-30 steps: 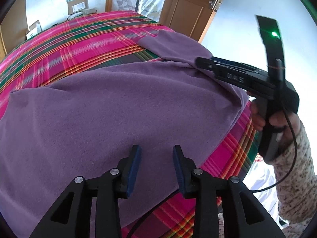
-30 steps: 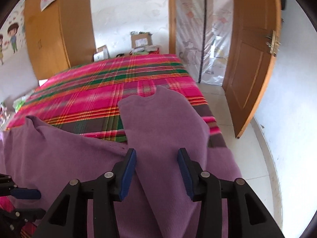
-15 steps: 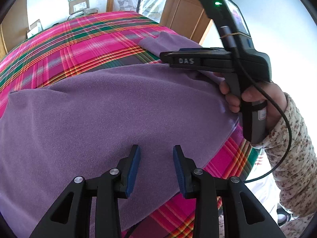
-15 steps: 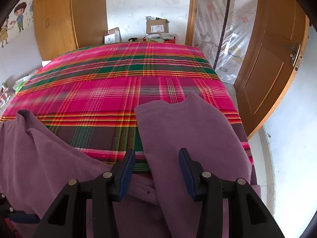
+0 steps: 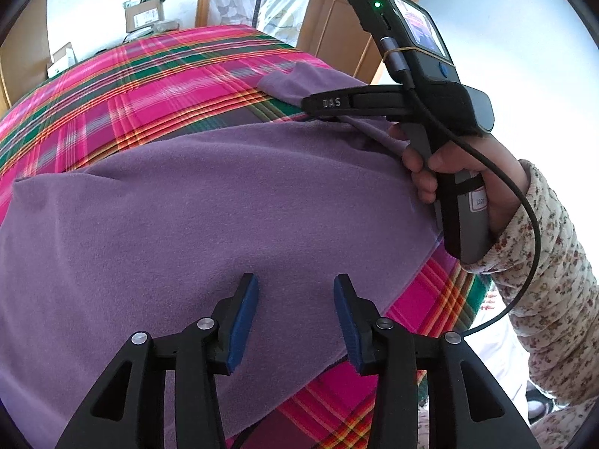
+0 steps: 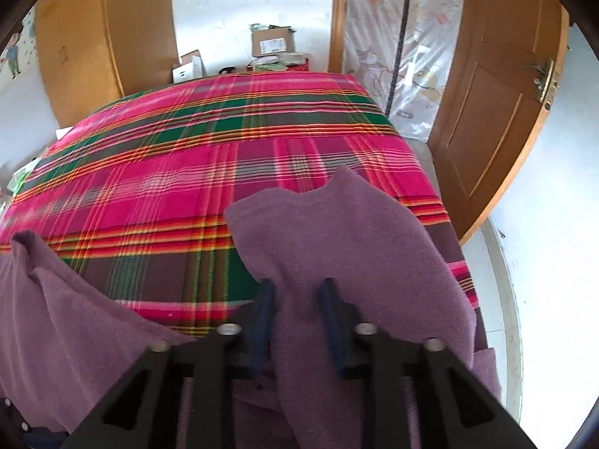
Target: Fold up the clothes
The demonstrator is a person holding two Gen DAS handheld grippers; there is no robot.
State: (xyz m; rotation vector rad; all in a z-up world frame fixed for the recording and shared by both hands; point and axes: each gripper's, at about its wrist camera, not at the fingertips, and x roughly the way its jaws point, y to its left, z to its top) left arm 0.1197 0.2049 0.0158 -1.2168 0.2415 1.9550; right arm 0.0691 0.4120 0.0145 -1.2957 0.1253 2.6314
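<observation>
A purple fleece garment point(image 5: 209, 202) lies spread on a pink and green plaid bed cover point(image 5: 149, 86). My left gripper point(image 5: 295, 299) hovers over the garment's near part with its jaws opening and nothing pinched between them. The garment's sleeve point(image 6: 337, 232) stretches away over the cover near the bed's right edge. My right gripper point(image 6: 295, 299) is closing on that sleeve, a raised fold of fabric filling the gap between its blue pads point(image 6: 264, 303). In the left wrist view the right gripper point(image 5: 314, 104) lies low over the sleeve, held by a hand point(image 5: 460, 164) in a floral sleeve.
The bed's right edge point(image 6: 460, 254) drops to a pale floor point(image 6: 501, 299). A wooden door point(image 6: 498, 104) stands beyond it. Cardboard boxes point(image 6: 271, 43) sit past the far end of the bed, and a wooden wardrobe point(image 6: 105, 37) is at the far left.
The right gripper moved in over the sleeve and its jaws narrowed onto a fold of it. The left gripper's jaws widened and it stayed in place.
</observation>
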